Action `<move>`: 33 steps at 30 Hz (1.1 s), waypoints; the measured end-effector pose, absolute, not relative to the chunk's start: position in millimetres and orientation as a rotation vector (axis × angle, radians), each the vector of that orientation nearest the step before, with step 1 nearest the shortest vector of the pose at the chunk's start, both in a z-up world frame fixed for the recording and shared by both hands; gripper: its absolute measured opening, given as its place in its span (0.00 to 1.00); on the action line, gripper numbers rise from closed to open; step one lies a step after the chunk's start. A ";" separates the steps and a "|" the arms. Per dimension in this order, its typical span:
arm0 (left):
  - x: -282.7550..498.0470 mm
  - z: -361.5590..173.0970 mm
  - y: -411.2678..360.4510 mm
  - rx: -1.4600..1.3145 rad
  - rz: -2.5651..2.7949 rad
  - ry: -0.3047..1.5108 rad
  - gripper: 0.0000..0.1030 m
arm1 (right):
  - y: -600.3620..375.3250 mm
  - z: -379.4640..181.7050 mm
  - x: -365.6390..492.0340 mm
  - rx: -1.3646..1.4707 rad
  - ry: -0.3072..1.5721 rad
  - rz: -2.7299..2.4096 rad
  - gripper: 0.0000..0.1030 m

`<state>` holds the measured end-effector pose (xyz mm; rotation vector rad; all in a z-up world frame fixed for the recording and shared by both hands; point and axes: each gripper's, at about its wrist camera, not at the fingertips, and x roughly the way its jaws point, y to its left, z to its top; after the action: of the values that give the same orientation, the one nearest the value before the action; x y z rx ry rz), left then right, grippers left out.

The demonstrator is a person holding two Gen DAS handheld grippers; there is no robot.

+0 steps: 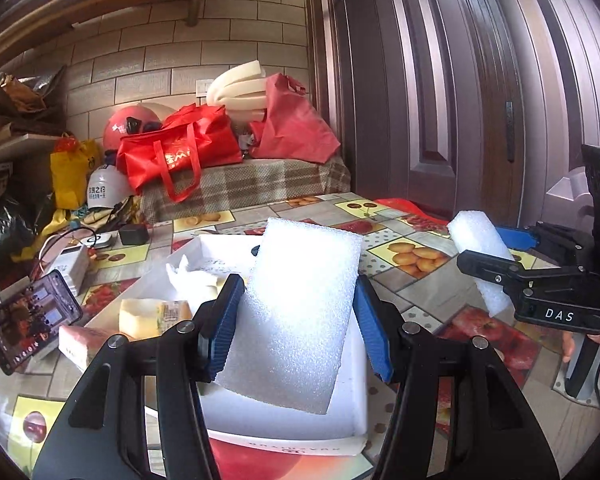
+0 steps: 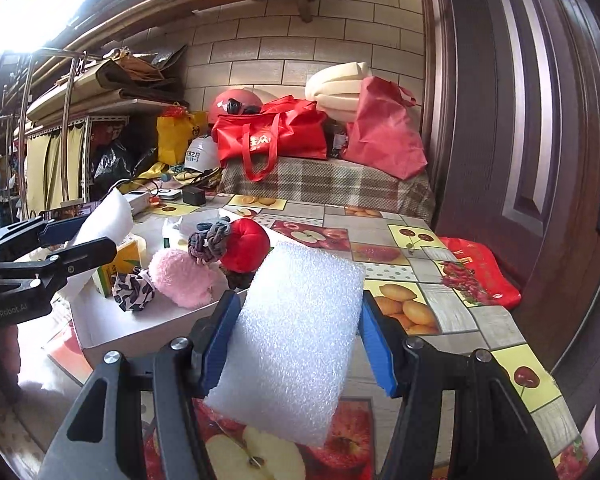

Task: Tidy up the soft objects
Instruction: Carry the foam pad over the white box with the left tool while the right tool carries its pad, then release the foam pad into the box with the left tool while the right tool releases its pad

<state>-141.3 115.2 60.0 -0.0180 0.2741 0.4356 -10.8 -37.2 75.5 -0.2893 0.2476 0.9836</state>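
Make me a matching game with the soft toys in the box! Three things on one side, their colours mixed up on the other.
Things:
1. plush apple
2. fluffy ball
3. foam pad in the right tongs

Colours:
A. white
B. red
C. pink

Pairs: 1-B, 2-C, 3-A

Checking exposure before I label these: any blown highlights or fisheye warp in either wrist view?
Left wrist: the foam sheet in the left gripper is washed out around its middle, texture lost; the door bows strongly. Right wrist: top-left corner is fully blown by daylight, the white box floor is glary, the foam sheet in the right gripper keeps its texture; dark vignette in the corners of both.
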 end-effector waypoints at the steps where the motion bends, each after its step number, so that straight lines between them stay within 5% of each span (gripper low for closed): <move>1: -141.9 59.7 119.8 -0.020 0.446 0.275 0.54 | -32.4 74.7 -12.7 -0.297 0.247 0.990 0.58; 33: -129.8 56.9 235.4 -0.159 0.642 0.296 0.55 | 101.4 61.0 -23.8 -0.422 0.322 1.127 0.58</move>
<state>-129.8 235.4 56.9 -0.1592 0.2959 0.6419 -23.8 101.4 61.0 -0.4218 0.3217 1.1273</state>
